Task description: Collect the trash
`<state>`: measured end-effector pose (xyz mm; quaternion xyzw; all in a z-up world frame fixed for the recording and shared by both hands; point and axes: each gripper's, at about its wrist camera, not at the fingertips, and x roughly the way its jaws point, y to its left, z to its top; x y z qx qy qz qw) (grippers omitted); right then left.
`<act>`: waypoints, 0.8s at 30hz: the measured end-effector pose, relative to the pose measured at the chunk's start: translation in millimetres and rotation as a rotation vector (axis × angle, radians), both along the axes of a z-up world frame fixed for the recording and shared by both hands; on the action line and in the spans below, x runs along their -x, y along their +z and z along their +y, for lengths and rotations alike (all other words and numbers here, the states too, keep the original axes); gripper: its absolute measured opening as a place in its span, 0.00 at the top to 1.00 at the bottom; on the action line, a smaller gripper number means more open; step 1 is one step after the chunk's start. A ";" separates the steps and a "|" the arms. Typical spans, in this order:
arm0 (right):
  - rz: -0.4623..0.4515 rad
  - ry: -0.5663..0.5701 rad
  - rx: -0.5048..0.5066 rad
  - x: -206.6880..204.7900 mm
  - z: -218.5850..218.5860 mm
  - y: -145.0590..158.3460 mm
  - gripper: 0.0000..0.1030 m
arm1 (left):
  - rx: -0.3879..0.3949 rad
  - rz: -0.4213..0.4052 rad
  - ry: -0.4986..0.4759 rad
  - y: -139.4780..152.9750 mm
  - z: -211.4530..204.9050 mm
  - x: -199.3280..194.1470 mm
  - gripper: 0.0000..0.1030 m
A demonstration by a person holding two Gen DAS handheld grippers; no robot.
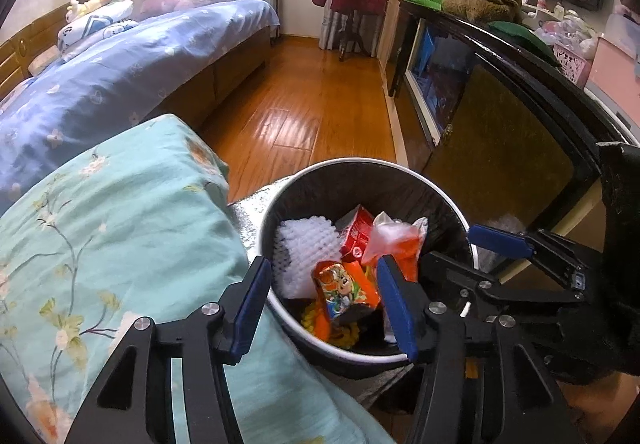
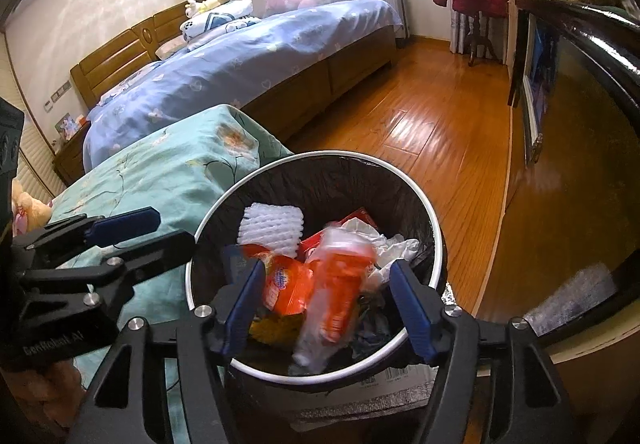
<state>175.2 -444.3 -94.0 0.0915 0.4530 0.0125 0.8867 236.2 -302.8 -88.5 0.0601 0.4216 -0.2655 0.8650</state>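
Both claws are held apart and empty above the round black-lined trash bin: the left claw, the right claw. A crinkly orange-and-clear plastic wrapper is seen inside, judged light, soft, slippery; it is best pinched at a bunched fold.

left claw: jaws spread, empty | right claw: jaws spread, empty

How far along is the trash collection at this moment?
Mostly done: the bin already holds a foam net, a red carton and snack wrappers. Both grippers, left and right, hang open and empty over it. No loose trash is visible elsewhere.
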 end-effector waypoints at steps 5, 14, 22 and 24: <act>-0.021 -0.009 0.014 6.3 1.3 7.1 0.35 | 0.006 -0.023 0.029 4.1 22.1 10.1 0.47; -0.084 -0.029 -0.033 26.7 16.8 28.3 0.35 | 0.051 -0.091 0.108 16.2 81.8 53.7 0.47; -0.151 -0.042 -0.121 54.5 52.3 35.4 0.28 | 0.099 -0.131 0.171 16.5 129.5 108.3 0.47; -0.173 -0.030 -0.134 58.3 61.6 43.6 0.28 | 0.107 -0.142 0.181 18.5 138.4 120.9 0.47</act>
